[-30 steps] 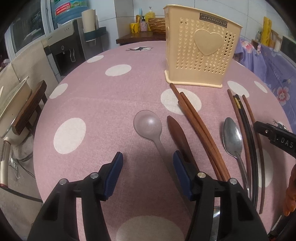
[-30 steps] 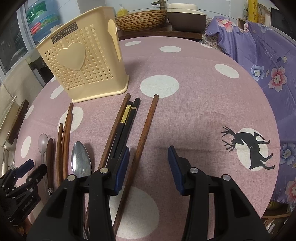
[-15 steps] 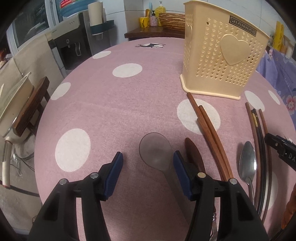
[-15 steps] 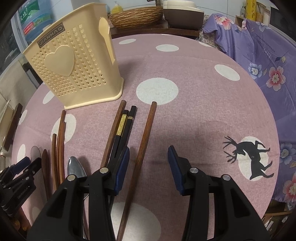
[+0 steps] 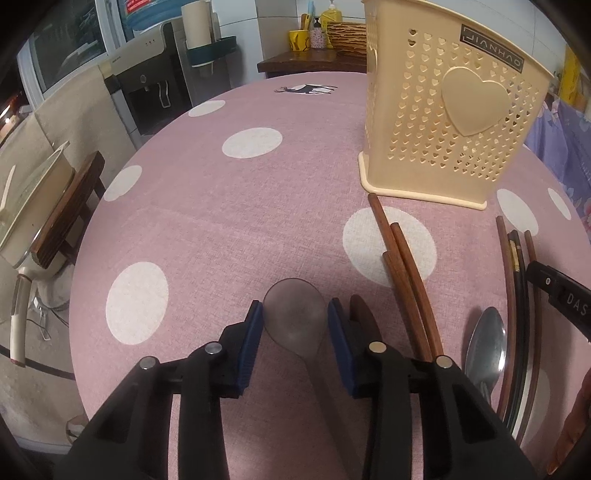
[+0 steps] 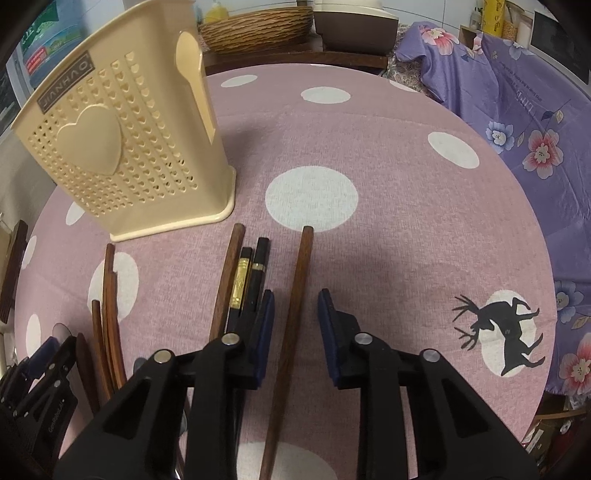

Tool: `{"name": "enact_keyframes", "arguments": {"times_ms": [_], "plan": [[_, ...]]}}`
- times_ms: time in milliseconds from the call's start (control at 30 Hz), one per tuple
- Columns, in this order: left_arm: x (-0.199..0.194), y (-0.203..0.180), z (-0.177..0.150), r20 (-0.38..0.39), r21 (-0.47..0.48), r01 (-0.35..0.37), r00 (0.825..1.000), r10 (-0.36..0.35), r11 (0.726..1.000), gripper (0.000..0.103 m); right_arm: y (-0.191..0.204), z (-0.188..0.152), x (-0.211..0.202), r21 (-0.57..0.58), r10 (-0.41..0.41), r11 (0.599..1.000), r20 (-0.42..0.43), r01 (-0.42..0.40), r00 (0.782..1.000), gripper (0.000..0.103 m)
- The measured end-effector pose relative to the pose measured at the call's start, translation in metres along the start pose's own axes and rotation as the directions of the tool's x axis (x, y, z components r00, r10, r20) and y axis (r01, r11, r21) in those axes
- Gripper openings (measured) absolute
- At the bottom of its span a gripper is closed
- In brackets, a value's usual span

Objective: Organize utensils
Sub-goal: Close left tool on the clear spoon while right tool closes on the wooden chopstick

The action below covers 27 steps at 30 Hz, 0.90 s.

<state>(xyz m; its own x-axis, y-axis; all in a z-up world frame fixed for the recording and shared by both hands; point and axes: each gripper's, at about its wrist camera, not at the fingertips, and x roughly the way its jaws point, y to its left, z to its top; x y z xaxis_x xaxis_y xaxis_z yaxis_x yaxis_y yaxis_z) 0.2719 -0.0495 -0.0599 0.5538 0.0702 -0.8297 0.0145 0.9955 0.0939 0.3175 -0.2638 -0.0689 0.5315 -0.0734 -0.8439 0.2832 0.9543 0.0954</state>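
A cream perforated utensil holder (image 5: 448,122) stands on the pink dotted tablecloth; it also shows in the right wrist view (image 6: 125,147). My left gripper (image 5: 295,317) is open, its pads on either side of the bowl of a translucent grey spoon (image 5: 293,319). A brown wooden spoon (image 5: 364,319), brown chopsticks (image 5: 402,258) and a metal spoon (image 5: 484,345) lie to its right. My right gripper (image 6: 295,314) is open, straddling a single brown chopstick (image 6: 295,295). Black chopsticks (image 6: 251,280) and another brown one (image 6: 227,280) lie just left of it.
The round table's edge (image 5: 79,258) drops off at the left, with a chair (image 5: 62,218) and a water dispenser (image 5: 155,77) beyond. A purple floral cloth (image 6: 517,110) hangs past the right edge. A wicker basket (image 6: 258,26) sits on a sideboard behind.
My left gripper has moved forward and down until its pads flank the grey spoon's bowl. My right gripper has shifted left over the single brown chopstick. Both stayed open.
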Motion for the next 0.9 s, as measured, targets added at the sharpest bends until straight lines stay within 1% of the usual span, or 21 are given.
{"name": "enact_keyframes", "arguments": {"times_ms": [133,200,433,633,767,900], "plan": [[0.001,0.000,0.002,-0.012,-0.004,0.009,1.000,-0.009,1.000,0.036,0.001,0.004,0.002,0.006,0.001,1.000,-0.006,-0.001,1.000,0.014],[0.001,-0.002,0.003,-0.015,0.002,0.015,1.000,-0.015,1.000,0.036,0.001,0.006,0.003,0.004,0.002,1.000,-0.008,-0.002,1.000,0.009],[0.000,-0.003,0.007,-0.002,0.015,0.033,0.999,-0.033,0.999,0.036,-0.003,0.009,0.005,0.024,0.028,0.999,-0.012,-0.028,1.000,0.009],[-0.014,-0.004,0.014,0.070,0.023,0.030,0.997,-0.032,0.999,0.036,-0.011,0.011,0.003,0.066,0.074,0.995,-0.004,-0.074,0.997,0.009],[-0.028,0.003,0.020,0.126,0.005,0.058,0.990,-0.059,0.998,0.036,-0.014,0.013,-0.012,0.077,0.114,0.990,0.043,-0.117,0.992,0.008],[-0.050,0.009,0.025,0.207,-0.001,0.074,0.976,-0.072,0.997,0.036,-0.017,0.014,-0.038,0.057,0.140,0.987,0.125,-0.148,0.982,0.008]]}}
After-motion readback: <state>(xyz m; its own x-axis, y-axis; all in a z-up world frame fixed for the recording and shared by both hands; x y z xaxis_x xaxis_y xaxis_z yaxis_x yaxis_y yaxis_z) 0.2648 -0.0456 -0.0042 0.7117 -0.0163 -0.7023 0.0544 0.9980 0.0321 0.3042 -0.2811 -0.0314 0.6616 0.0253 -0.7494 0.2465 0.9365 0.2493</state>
